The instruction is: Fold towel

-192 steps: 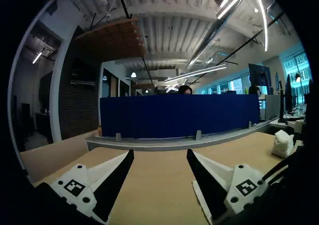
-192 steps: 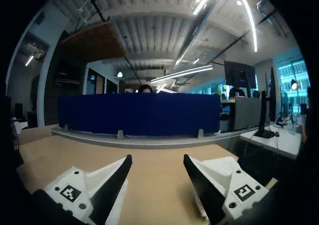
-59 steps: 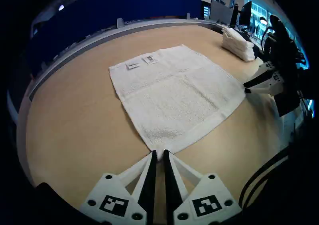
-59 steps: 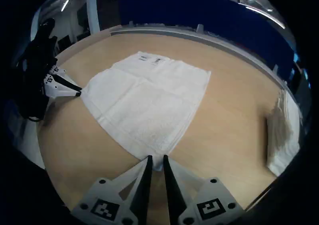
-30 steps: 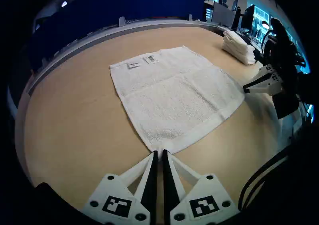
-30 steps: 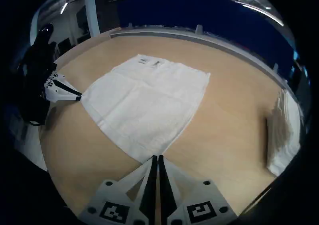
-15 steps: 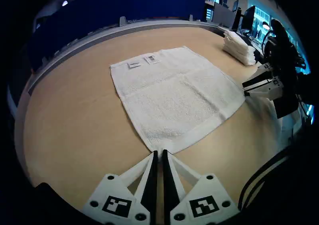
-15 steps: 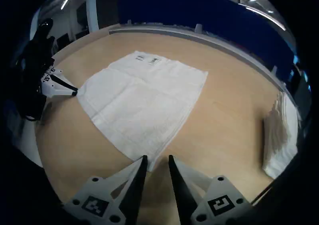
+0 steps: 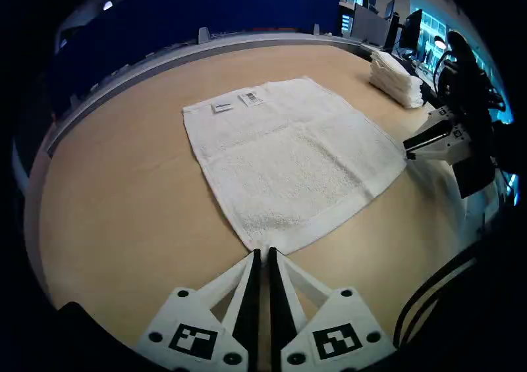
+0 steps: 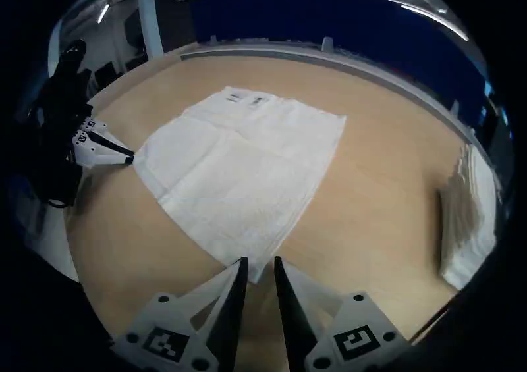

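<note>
A white towel (image 9: 290, 168) lies spread flat on the wooden table (image 9: 118, 194), with two small labels (image 9: 237, 102) at its far edge. My left gripper (image 9: 262, 253) is shut on the towel's near corner. In the right gripper view the same towel (image 10: 237, 168) lies flat, and my right gripper (image 10: 258, 261) stands open with a narrow gap around another corner, whose tip lies between the fingers. The left gripper (image 10: 130, 157) shows at the towel's left corner, held by a gloved hand. The right gripper (image 9: 407, 149) shows at the towel's right corner.
A stack of folded white towels (image 9: 395, 79) sits at the table's far right, also seen as the stack (image 10: 471, 230) near the right edge. A blue partition (image 9: 197, 10) runs along the back of the table. Monitors stand beyond the stack.
The right gripper was shut a second ago, opened wide half a second ago, and its fingers now stand closer together at the corner. The left gripper stays shut on its corner.
</note>
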Tool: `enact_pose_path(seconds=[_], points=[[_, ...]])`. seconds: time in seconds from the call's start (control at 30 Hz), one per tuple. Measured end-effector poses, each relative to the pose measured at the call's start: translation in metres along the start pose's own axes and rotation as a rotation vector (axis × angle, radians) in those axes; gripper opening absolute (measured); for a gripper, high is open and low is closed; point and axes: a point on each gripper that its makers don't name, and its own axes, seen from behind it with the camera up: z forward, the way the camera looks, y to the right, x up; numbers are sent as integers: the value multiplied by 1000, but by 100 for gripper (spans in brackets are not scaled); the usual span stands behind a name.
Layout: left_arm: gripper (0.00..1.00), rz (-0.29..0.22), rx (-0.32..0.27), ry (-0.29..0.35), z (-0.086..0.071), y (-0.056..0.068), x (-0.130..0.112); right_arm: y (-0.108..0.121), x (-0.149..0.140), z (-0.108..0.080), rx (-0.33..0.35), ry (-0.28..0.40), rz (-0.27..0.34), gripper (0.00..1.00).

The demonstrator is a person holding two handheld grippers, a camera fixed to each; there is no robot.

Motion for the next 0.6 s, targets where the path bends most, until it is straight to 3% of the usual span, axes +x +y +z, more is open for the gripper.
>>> enact_pose_path(seconds=[0.2,0.4,0.6], points=[[8,-1,0,1,0,1,1,-2,-8,0,6,-19,-13,34],[8,1,0,1,0,0,1,-2,-6,1,23,-19,-8,14],[8,0,0,2,-1,0,1,-3,-5,-1,32,-19,-11,10]])
